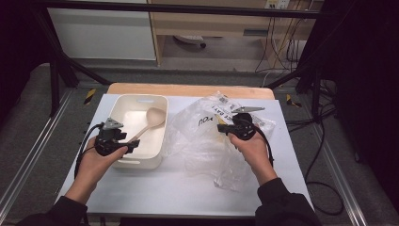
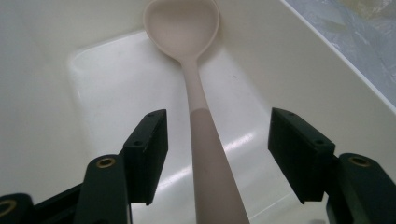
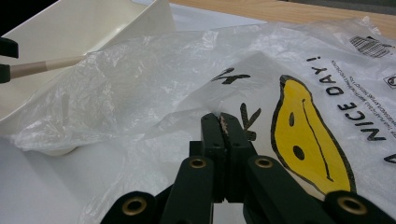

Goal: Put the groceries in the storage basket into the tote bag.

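Left gripper (image 2: 217,154) astride spoon (image 2: 187,42) handle; right gripper (image 3: 226,128) seemingly pinching bag (image 3: 187,70).

Your sleeves are dark, reaching to the wrists, and each hand carries a black tool: the left gripper (image 1: 126,141) has a grey three-cornered plate on top and a black cable looping back along your forearm. The right gripper (image 1: 225,127) bears the same grey plate and a black cable. Up close, your jaws are flat matte-black blocks with small screw holes, hinged on arms with brass-coloured rivets.
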`<move>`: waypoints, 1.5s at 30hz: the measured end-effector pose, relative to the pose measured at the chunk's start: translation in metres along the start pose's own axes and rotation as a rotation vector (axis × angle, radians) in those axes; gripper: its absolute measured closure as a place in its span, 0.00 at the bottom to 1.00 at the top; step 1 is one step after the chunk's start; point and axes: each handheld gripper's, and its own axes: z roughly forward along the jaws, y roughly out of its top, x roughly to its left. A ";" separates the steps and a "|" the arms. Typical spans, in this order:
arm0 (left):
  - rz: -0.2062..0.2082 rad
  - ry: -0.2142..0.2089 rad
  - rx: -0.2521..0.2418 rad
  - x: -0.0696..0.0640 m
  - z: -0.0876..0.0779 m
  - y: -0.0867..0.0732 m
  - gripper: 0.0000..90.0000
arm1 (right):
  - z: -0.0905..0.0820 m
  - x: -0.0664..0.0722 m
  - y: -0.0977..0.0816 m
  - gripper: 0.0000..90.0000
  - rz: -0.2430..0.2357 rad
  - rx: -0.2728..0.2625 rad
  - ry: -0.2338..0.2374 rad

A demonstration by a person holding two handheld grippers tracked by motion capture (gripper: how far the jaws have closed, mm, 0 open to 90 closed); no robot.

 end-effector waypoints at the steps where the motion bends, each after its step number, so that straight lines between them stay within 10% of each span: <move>1: 0.000 0.003 0.001 0.001 -0.001 -0.001 0.43 | 0.000 0.000 0.000 1.00 -0.001 0.000 -0.001; 30: -0.034 -0.014 0.041 0.003 0.007 -0.013 0.73 | 0.002 0.000 -0.002 1.00 0.000 0.011 0.003; 45: -0.061 -0.019 0.054 0.006 0.003 -0.013 0.67 | 0.000 -0.002 -0.002 1.00 0.003 0.010 0.001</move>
